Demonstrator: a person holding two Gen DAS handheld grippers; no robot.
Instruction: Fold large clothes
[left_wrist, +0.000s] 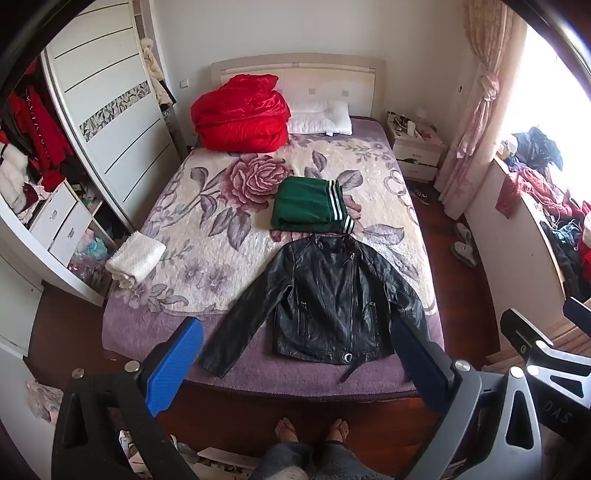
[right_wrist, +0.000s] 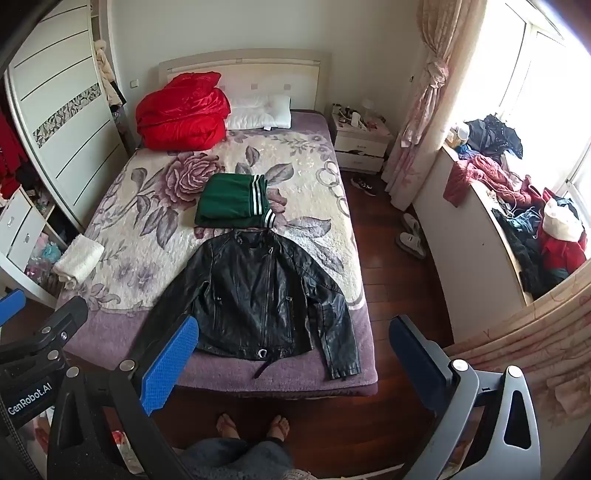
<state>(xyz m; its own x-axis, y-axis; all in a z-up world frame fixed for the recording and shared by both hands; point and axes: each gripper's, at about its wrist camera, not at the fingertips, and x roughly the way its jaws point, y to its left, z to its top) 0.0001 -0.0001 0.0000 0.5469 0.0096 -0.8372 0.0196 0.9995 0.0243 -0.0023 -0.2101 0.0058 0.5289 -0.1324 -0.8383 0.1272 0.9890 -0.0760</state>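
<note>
A black leather jacket (left_wrist: 328, 295) lies flat, front up, sleeves spread, at the foot of the bed; it also shows in the right wrist view (right_wrist: 258, 295). A folded green garment with white stripes (left_wrist: 312, 206) lies just beyond its collar, seen too in the right wrist view (right_wrist: 236, 203). My left gripper (left_wrist: 299, 362) is open and empty, held above the bed's foot edge. My right gripper (right_wrist: 295, 358) is open and empty, held above the same edge. Neither touches the jacket.
A red quilt (left_wrist: 240, 110) and white pillow (left_wrist: 321, 118) lie at the headboard. A rolled white towel (left_wrist: 135, 264) sits at the bed's left edge. An open wardrobe (left_wrist: 55, 166) stands left, a nightstand (right_wrist: 360, 142) and cluttered window ledge (right_wrist: 517, 206) right. The person's feet (right_wrist: 255, 426) stand on the wood floor.
</note>
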